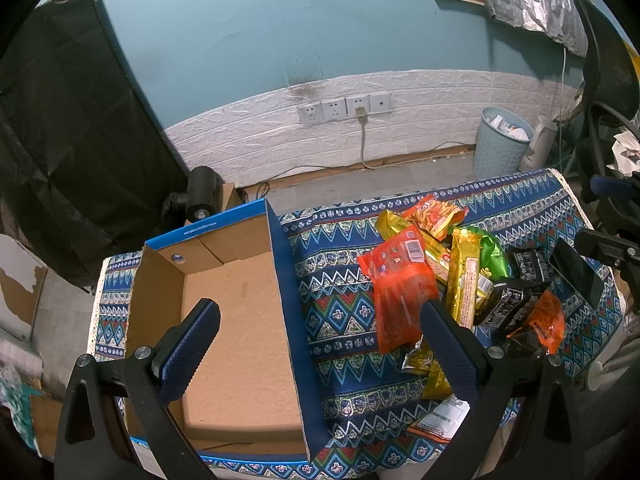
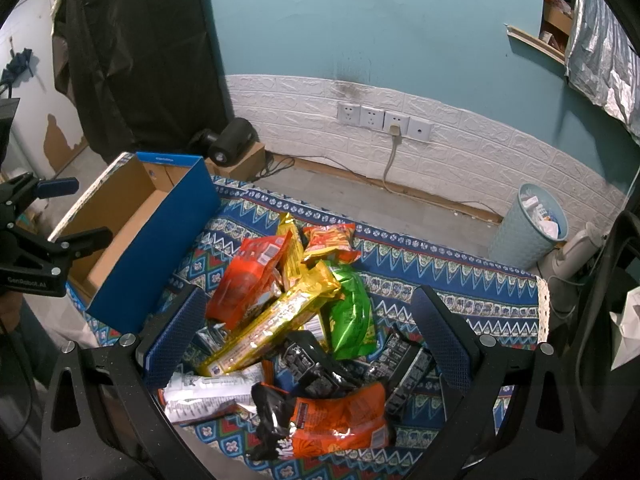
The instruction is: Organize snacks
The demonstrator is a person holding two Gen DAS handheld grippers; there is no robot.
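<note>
Both tongs spread wide and empty; snacks heaped on the cloth, box unfilled.

Left to right: the cardboard box (image 1: 240, 320), blue outside, stands open on the patterned tablecloth (image 1: 344, 328) with nothing inside; the left gripper (image 1: 320, 344) hangs above its right wall, jaws apart. Just beside the box lies the snack pile (image 2: 296, 312) of red, gold, green, black and orange packets, and the right gripper (image 2: 308, 340) hovers over it, jaws apart, holding nothing.

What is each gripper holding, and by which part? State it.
Nothing. The left gripper hangs open over the box; the right gripper hangs open above the snacks.
</note>
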